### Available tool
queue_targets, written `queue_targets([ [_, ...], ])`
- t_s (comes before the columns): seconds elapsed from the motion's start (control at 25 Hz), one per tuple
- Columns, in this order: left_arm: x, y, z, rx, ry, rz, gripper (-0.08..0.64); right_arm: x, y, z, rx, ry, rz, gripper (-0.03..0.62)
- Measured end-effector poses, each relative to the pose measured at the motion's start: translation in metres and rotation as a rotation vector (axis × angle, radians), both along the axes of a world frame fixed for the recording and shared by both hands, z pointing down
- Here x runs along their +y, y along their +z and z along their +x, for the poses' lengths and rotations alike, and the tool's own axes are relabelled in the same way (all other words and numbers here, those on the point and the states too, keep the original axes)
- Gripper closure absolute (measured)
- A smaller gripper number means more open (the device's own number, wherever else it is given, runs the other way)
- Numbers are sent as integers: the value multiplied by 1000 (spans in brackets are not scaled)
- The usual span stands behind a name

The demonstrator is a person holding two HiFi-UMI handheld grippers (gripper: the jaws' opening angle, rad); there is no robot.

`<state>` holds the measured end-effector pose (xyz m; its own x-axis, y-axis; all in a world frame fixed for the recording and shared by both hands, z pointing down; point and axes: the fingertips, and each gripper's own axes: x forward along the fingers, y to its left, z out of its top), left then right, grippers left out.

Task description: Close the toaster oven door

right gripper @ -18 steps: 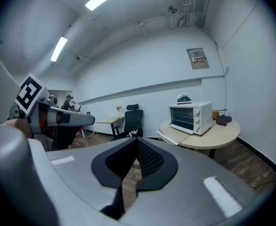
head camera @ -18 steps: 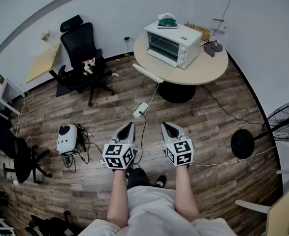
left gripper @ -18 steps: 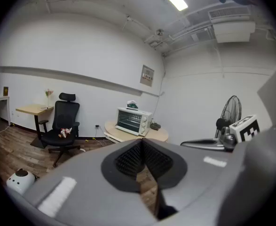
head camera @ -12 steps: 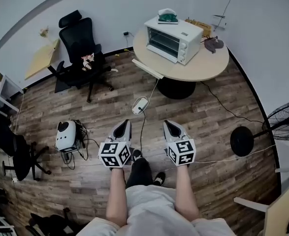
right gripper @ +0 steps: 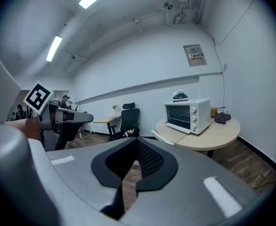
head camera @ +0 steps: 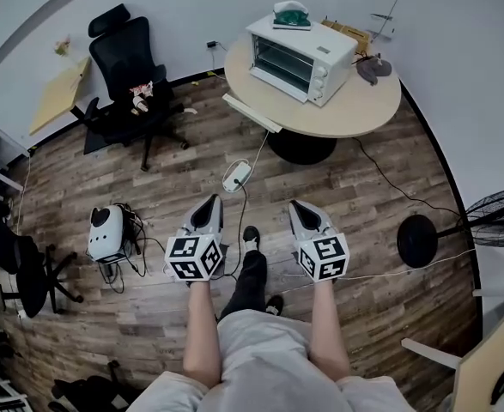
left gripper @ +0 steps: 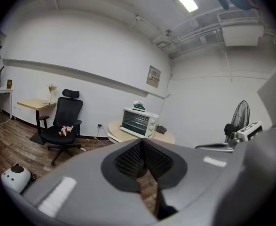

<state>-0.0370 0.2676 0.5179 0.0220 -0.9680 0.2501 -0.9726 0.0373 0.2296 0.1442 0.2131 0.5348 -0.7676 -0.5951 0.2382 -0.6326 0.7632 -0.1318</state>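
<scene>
Both tools are pinched fully shut with nothing in them. Left tool (head camera: 211,201) and right tool (head camera: 295,206) sit side by side at lower centre of the head view, held out over the wood floor (head camera: 355,196). Each tool's own view agrees: the pads meet and only floorboards show beneath them.

Just above the tools in the frame, a cable (head camera: 250,157) runs down to a small white box (head camera: 234,177) lying on the floor. Past that, at top centre, is the round surface (head camera: 363,114) with the toaster oven (head camera: 301,48) on it, well apart from both tools. The oven's front faces the lower left of the frame. The door (head camera: 279,62) is too small from here for me to say how far open it is. A long white slab (head camera: 252,114) hangs off the near edge of the surface, and I can't tell what it is.

So I'd call this the approach step, nothing touched yet. Next move needs closing that gap without tripping on the cable. After that, one shut tool goes to the door's free edge and pushes it flush to the oven's front.
</scene>
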Motion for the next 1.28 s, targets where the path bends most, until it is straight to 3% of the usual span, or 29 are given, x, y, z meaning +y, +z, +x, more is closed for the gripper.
queue_targets([
  [0.52,-155,-11,-69,5,-2,19,503,-141,-5,-56,8,15,-3,592],
  [0.76,-236,-10,-107,53,3,28,503,-215,-3,-82,90,28,44,592],
  [1.0,-309,-15,-135,110,65,48,503,-278,-3,-119,191,-2,107,592],
  [1.28,-367,0,-157,64,123,-28,503,-335,-2,-143,238,30,118,592],
])
